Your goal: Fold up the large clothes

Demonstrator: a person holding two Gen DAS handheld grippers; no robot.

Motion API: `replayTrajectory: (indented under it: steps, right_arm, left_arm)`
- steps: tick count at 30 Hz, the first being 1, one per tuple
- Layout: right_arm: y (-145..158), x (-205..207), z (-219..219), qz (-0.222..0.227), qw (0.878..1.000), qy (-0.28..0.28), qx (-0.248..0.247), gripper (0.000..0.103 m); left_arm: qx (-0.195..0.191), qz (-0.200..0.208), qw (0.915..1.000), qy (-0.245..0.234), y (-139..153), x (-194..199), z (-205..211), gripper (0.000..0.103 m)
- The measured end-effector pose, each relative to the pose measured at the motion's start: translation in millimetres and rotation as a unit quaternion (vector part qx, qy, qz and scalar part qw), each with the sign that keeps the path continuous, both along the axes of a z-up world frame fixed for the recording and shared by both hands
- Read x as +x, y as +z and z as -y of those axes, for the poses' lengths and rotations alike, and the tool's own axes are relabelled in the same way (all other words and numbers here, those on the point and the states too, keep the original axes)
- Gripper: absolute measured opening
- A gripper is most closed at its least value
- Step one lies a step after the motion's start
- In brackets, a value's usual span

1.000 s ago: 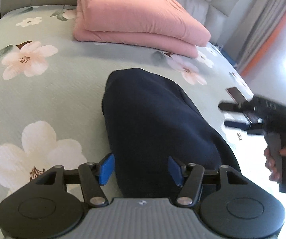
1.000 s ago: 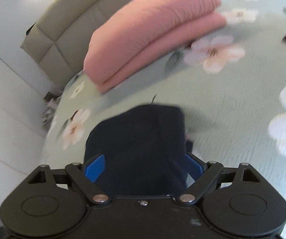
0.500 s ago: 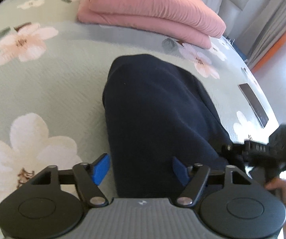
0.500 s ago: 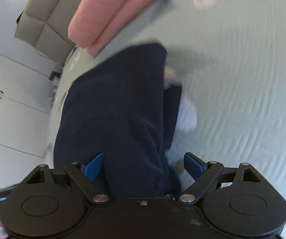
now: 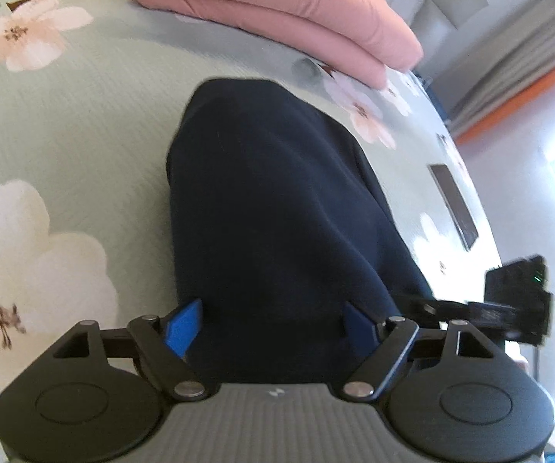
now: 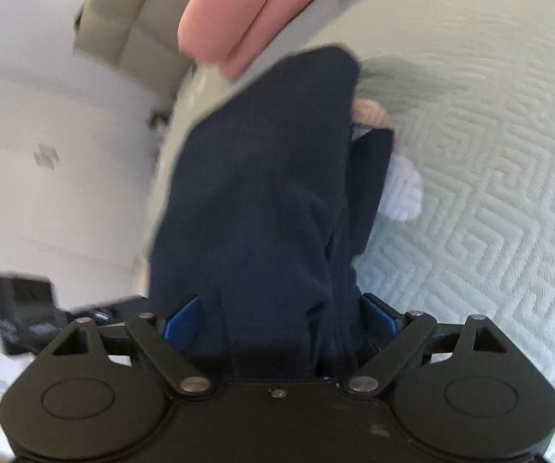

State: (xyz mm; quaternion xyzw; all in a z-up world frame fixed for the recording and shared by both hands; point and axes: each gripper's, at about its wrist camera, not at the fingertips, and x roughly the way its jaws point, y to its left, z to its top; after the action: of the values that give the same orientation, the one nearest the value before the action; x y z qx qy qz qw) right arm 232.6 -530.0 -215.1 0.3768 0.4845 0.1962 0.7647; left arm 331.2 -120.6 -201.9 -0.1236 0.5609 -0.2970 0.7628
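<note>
With the left gripper (image 5: 271,322) just opening around the folded navy fabric garment (image 5: 277,208) and the right gripper (image 6: 283,318) also spread, a snagged pad could drag the fold apart.

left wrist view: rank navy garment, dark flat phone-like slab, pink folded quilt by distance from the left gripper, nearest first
1. Navy garment: between the left gripper fingers, its jaws have just been opening.
2. Dark slab: right, on the floral bedspread.
3. Pink quilt: top, far end of bed.

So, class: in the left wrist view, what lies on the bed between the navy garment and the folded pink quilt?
Only bare floral bedspread separates the navy garment from the pink quilt; the left wrist view shows it.
</note>
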Motion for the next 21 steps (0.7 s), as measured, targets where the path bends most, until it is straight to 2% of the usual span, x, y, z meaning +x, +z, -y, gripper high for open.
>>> replayTrajectory:
  steps: [2, 3, 5, 7, 11, 12, 13, 14, 17, 19, 21]
  right_arm:
    - [-9.0, -2.2, 1.3, -0.005, 1.000, -0.006, 0.002, 0.103]
    - [-17.0, -4.0, 4.5, -0.017, 1.000, -0.015, 0.020, 0.103]
    - [-25.9, -11.1, 9.2, -0.007, 0.999, -0.023, 0.041, 0.102]
    - [-27.3, -15.5, 8.4, 0.004, 0.999, -0.012, 0.034, 0.102]
    - [-28.0, -25.7, 10.5, 0.008, 1.000, 0.014, 0.026, 0.101]
    - [-27.6, -28.9, 12.0, 0.014, 0.999, 0.021, 0.025, 0.101]
    - [-25.9, -31.1, 14.2, 0.016, 0.999, 0.028, 0.024, 0.101]
    - [-23.6, -31.1, 15.8, 0.015, 0.999, 0.030, 0.025, 0.101]
    - [-17.6, -28.7, 24.5, 0.034, 0.999, 0.002, 0.041, 0.102]
    - [-18.5, -23.6, 30.0, 0.033, 0.998, -0.028, 0.048, 0.101]
    - [-25.5, -17.8, 28.3, 0.020, 0.997, -0.050, 0.046, 0.102]
  left_arm:
    - [-0.012, -0.005, 0.9998, -0.015, -1.0, -13.6, -0.3, 0.089]
    - [-0.005, -0.002, 0.9994, -0.035, -2.1, -22.4, 3.8, 0.091]
    - [0.038, 0.028, 0.9969, -0.062, -5.4, -42.9, 15.4, 0.095]
    - [0.054, 0.034, 0.9956, -0.069, -11.2, -56.2, 17.8, 0.096]
    - [0.052, -0.031, 0.9967, -0.054, -39.1, -63.0, -3.8, 0.097]
    - [0.042, -0.032, 0.9972, -0.053, -35.7, -63.2, -9.7, 0.092]
    - [0.034, -0.029, 0.9974, -0.057, -29.0, -63.1, -11.7, 0.079]
    - [0.017, -0.022, 0.9971, -0.071, -17.7, -62.3, -11.8, 0.073]
    - [-0.008, 0.028, 0.9951, -0.095, 20.6, -55.7, -9.5, 0.076]
    - [-0.002, 0.063, 0.9937, -0.093, 35.4, -42.7, -3.4, 0.082]
    - [0.014, 0.056, 0.9959, -0.071, 31.2, -21.5, 2.7, 0.081]
